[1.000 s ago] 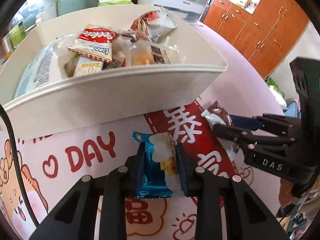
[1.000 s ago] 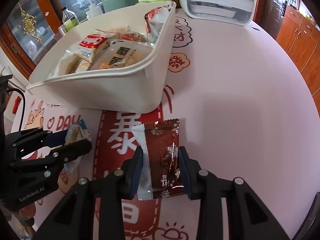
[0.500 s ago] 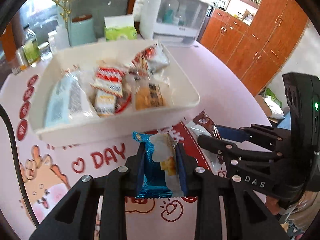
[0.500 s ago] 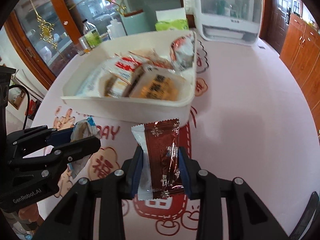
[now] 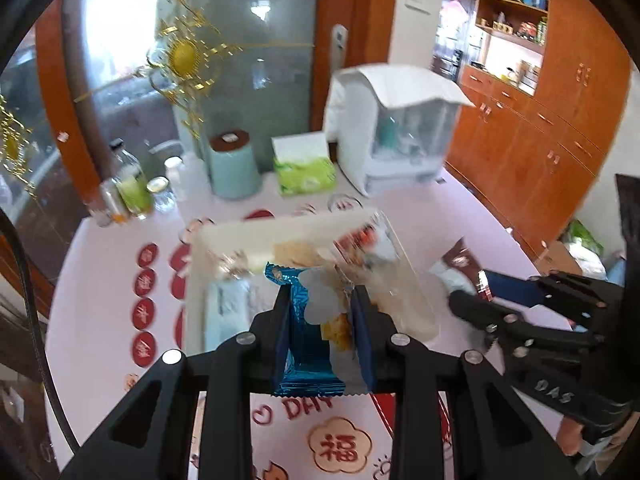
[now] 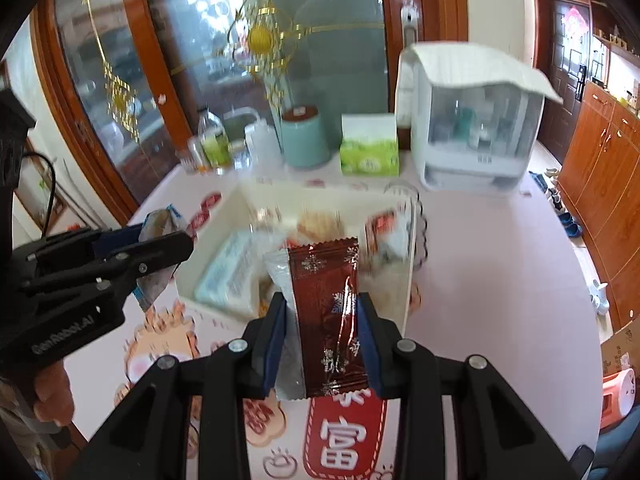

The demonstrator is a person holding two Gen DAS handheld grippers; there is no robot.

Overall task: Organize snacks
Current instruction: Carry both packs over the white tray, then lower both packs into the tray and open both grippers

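Left wrist view: both grippers are tilted downward above the pink printed tablecloth [image 5: 460, 208], side by side. Below them sits the white tray [image 5: 416, 280], blurred, loaded with mixed snack packets [image 6: 236, 268]. Behind it stand a white appliance [image 6: 472, 128], a teal canister [image 5: 234, 168] and a green tissue box [image 6: 370, 148]. The left gripper [image 5: 322, 320] is clamped on a blue snack packet [image 5: 304, 344], over the tray's near edge. The right gripper [image 6: 322, 328] pinches a brown snowflake-print packet [image 6: 332, 312] upright, above the tray's near right corner.
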